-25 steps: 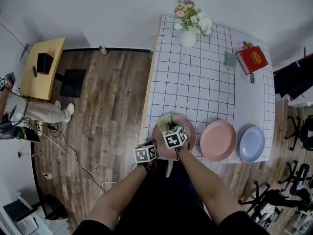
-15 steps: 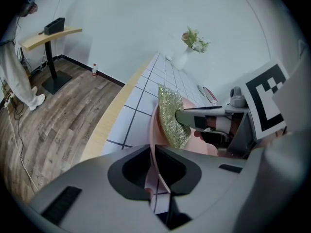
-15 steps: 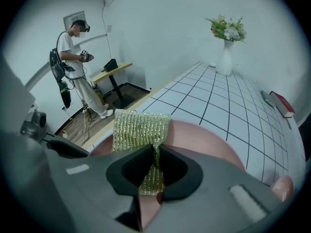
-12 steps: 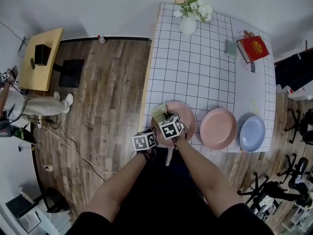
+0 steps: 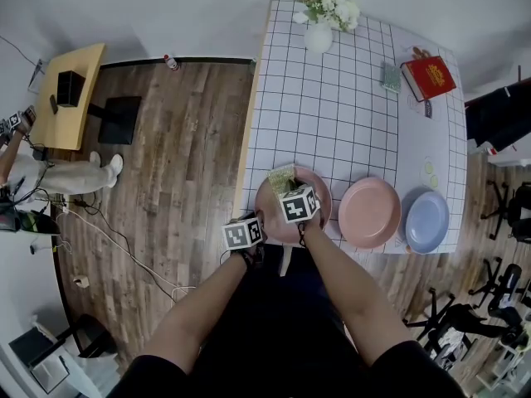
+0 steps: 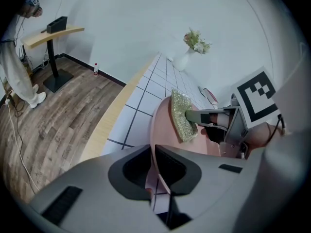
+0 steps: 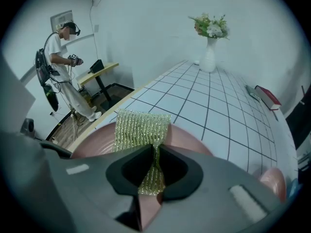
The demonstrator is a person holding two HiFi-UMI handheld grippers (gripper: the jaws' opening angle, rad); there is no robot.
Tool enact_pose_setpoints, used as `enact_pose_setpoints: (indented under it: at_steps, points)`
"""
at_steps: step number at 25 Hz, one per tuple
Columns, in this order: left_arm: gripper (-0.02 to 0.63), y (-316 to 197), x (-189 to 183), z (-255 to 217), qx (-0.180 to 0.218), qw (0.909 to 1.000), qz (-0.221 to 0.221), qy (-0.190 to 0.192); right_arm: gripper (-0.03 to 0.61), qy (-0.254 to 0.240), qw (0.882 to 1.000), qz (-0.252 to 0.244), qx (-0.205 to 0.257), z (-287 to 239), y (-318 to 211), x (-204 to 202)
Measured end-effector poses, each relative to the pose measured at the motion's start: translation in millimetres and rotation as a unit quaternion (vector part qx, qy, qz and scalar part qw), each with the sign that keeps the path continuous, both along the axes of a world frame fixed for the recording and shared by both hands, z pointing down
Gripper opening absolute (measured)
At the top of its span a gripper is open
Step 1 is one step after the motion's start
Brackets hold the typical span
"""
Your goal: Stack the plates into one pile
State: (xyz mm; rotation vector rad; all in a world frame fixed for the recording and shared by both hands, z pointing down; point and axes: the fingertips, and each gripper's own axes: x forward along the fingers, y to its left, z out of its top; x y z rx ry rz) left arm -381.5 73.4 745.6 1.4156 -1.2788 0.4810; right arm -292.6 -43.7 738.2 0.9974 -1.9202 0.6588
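Note:
A dusky pink plate (image 5: 320, 196) lies at the table's near left corner. My left gripper (image 5: 258, 223) is shut on its near rim, and the rim (image 6: 156, 155) shows thin between the jaws in the left gripper view. My right gripper (image 5: 287, 191) is shut on a glittery green-gold sponge cloth (image 5: 281, 177), which rests on the plate's far left part. The right gripper view shows the cloth (image 7: 141, 124) pinched between the jaws over the plate (image 7: 188, 139). A lighter pink plate (image 5: 370, 213) and a blue plate (image 5: 427, 220) lie apart to the right.
A white vase of flowers (image 5: 319, 33) stands at the table's far edge, with a red book (image 5: 429, 79) and a small green pad (image 5: 391, 78) at the far right. On the wooden floor to the left are a yellow stand (image 5: 70, 98) and a person (image 5: 70, 178).
My right gripper slid the sponge cloth toward the plate's left rim and then back to the right. The left gripper kept its hold on the rim without moving.

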Motion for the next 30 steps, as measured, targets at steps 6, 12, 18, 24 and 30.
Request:
enact_pose_setpoints:
  at_steps: [6,12,18,24,30]
  points:
    - [0.023,0.4,-1.0,0.2,0.000,1.0000,-0.008,-0.003,0.057,0.036,0.998,0.044,0.003,-0.2,-5.3,48.0]
    - [0.023,0.3,-1.5,0.3,0.002,1.0000,-0.009,-0.003,0.058,0.063,0.995,0.072,0.010,-1.6,0.9,84.0]
    - [0.023,-0.1,-0.3,0.7,0.002,1.0000,-0.007,-0.006,0.058,0.068,0.995,0.076,0.013,-1.5,7.1,94.1]
    - [0.023,1.5,0.7,0.2,0.001,1.0000,-0.004,-0.006,0.058,0.066,0.995,0.075,0.017,-1.6,8.5,95.9]
    - [0.023,1.6,1.2,-0.3,0.002,1.0000,0.001,-0.007,0.058,0.060,0.995,0.077,0.017,-1.6,7.9,95.5]
